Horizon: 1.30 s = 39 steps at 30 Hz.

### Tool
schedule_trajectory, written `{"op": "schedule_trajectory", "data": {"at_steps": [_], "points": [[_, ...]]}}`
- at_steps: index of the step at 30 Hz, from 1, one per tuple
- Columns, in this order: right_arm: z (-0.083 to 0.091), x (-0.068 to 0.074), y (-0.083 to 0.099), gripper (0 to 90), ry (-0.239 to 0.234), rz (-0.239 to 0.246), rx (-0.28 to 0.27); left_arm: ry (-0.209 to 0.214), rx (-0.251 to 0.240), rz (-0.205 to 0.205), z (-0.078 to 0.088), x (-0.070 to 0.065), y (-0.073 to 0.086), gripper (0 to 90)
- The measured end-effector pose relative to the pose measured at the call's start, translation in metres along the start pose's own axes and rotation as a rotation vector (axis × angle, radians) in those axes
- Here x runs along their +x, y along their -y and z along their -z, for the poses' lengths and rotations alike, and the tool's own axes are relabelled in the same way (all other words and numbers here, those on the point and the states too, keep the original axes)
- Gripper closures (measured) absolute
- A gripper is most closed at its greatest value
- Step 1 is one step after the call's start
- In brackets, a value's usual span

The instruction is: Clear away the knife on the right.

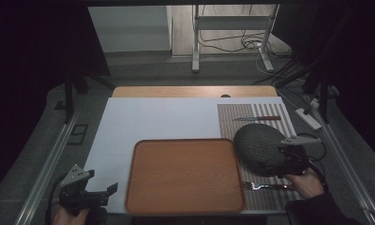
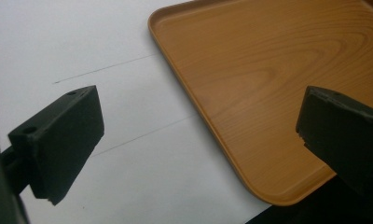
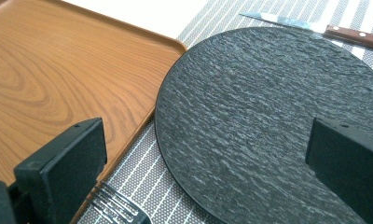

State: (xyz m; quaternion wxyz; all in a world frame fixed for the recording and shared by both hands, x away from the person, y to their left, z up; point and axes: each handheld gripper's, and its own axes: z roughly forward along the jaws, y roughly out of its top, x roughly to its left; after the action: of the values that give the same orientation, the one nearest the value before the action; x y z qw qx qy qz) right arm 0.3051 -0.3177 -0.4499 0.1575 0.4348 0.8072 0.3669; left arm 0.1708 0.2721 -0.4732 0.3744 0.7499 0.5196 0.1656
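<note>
We see a tray (image 3: 58, 60) that looks like wood, warm orange-brown with clear swirling grain and a smooth satin sheen along its rounded rim. The plate (image 3: 268, 121) is dark and matt, with a rough, rippled, slate-like texture. Under it the placemat (image 3: 152, 182) looks woven, a fine grey-and-white striped cloth or vinyl; we honestly can't tell which. The fork (image 3: 117, 210) is shiny metal. The knife (image 3: 315, 29) has a bright metal blade and a reddish wooden handle with rivets. The white sheet (image 2: 105, 56) looks like smooth matt paper. The gripper pads (image 3: 63, 172) look like dull black foam or rubber.
</note>
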Motion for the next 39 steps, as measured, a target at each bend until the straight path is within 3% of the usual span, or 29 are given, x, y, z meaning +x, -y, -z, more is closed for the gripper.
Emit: {"op": "schedule_trajectory", "data": {"at_steps": [22,39], "points": [[-0.015,-0.012,-0.009,0.0,0.013,0.007,0.013,-0.007,0.007,0.002,0.0,0.0,0.0,1.8],[-0.029,-0.028,-0.021,0.0,0.049,-0.01,0.041,-0.005,0.007,0.008,-0.001,0.001,0.0,1.9]]}}
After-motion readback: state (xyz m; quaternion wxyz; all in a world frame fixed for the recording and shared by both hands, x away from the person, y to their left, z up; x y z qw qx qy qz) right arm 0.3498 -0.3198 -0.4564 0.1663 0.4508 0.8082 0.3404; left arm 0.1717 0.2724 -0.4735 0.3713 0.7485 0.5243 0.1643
